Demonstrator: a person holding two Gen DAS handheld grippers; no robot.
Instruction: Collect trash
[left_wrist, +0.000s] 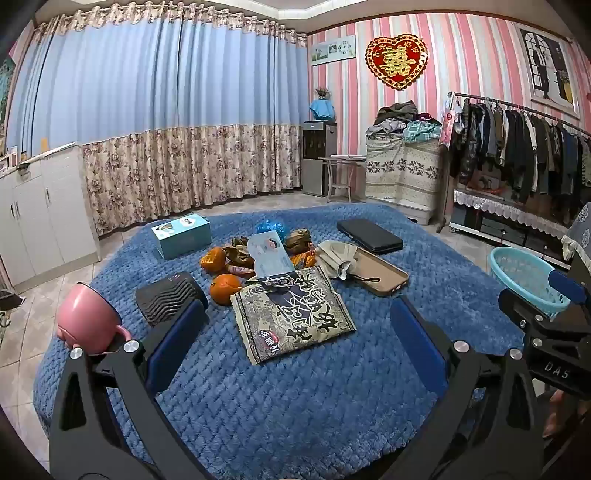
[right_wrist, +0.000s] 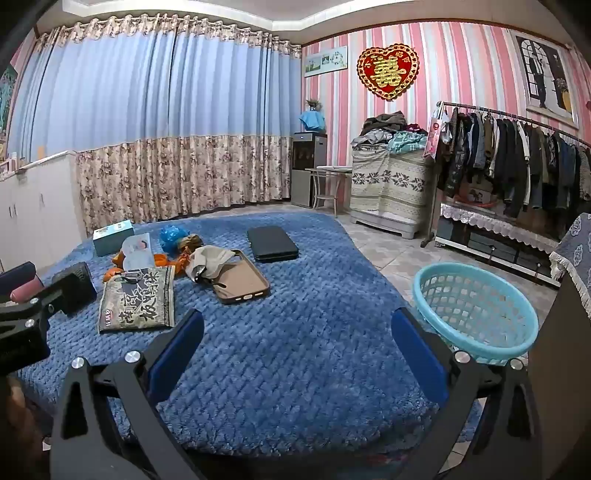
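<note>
We hold the left gripper (left_wrist: 295, 328) and right gripper (right_wrist: 297, 332) spread and empty. The snack bag (left_wrist: 293, 314) lies near centre, the basket (right_wrist: 476, 308) right; we judge grasping comes next.

Plush knitted blue blanket (left_wrist: 295, 398), glossy crinkled snack packet (left_wrist: 291, 317), perforated plastic basket (right_wrist: 476, 314)

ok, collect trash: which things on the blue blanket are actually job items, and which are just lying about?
Job items:
snack bag
orange peels
crumpled brown wrappers
blue plastic bag
teal basket, likely the bin

Lying about:
pink mug
tissue box
phone case
black case
black ribbed device

Both tongs, left and right, open, holding nothing.
</note>
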